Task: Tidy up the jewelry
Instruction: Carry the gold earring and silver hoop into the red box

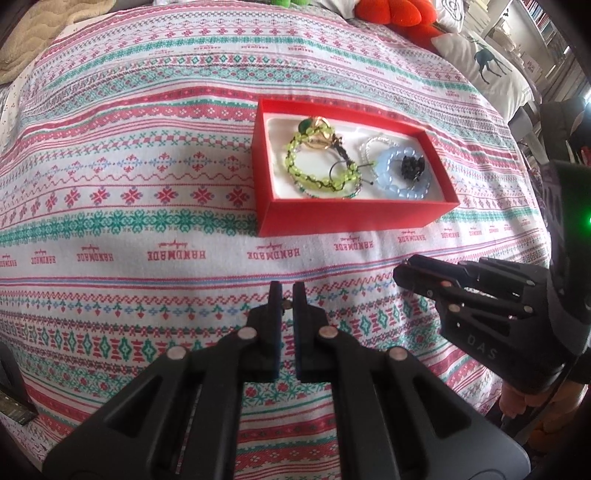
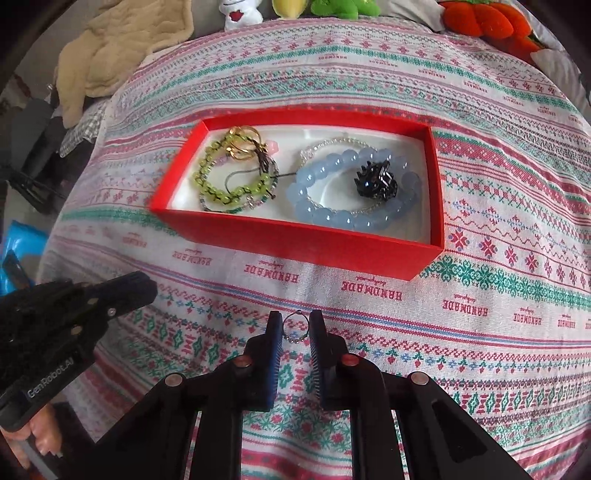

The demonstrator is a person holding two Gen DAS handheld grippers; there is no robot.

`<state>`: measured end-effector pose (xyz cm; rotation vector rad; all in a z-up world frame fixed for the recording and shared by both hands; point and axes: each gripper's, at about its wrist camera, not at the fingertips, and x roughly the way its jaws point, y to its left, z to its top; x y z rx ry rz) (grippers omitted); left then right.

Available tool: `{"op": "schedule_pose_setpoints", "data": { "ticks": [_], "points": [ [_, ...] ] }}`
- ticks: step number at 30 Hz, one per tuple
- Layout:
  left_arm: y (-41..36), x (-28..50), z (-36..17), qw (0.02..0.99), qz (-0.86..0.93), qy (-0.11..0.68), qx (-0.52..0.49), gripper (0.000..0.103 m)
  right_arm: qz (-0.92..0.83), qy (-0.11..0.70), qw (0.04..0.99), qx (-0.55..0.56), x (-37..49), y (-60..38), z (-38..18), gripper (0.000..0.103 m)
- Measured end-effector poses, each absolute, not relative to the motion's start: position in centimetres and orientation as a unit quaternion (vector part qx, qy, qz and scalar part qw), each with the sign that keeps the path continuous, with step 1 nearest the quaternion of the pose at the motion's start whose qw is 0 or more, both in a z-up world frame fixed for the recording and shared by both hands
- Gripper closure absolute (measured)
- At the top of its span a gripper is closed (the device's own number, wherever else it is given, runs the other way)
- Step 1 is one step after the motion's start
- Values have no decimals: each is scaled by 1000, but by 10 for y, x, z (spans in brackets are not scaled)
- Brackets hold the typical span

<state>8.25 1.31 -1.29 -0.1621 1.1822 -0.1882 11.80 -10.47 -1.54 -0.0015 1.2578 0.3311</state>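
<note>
A red box (image 1: 354, 218) (image 2: 306, 243) with a white lining sits on the patterned cloth. It holds a green bead bracelet (image 1: 319, 177) (image 2: 221, 192), gold rings (image 2: 243, 144), a blue bead bracelet (image 1: 402, 184) (image 2: 343, 218), a silver chain and a black hair clip (image 2: 376, 181). My right gripper (image 2: 295, 325) (image 1: 402, 273) is just in front of the box, its fingers closed around a small silver ring with a bead chain (image 2: 295, 328). My left gripper (image 1: 287, 291) (image 2: 144, 288) is nearly closed with a narrow gap, empty, over the cloth left of the right gripper.
The cloth (image 1: 147, 184) covers a bed. Plush toys (image 2: 484, 18) and a white deer-print pillow (image 1: 487, 70) lie at the far edge. A beige blanket (image 2: 122, 55) lies at the far left. The bed edge drops off on the left in the right wrist view.
</note>
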Motion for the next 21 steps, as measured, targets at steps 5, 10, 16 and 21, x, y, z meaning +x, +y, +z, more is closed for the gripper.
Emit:
{"op": "schedule_pose_setpoints", "data": {
  "ticks": [5,10,16,21],
  "points": [
    [17,82,-3,831,-89,544,-79,97,168,568,805,11,111,-111,2,88],
    [22,83,10,839,-92,529,-85,97,178,549,816,22,106,-111,22,88],
    [29,88,24,846,-99,514,-103,97,182,534,825,42,109,-119,38,88],
    [35,98,32,850,-102,503,-120,97,173,526,830,59,119,-128,47,88]
  ]
}}
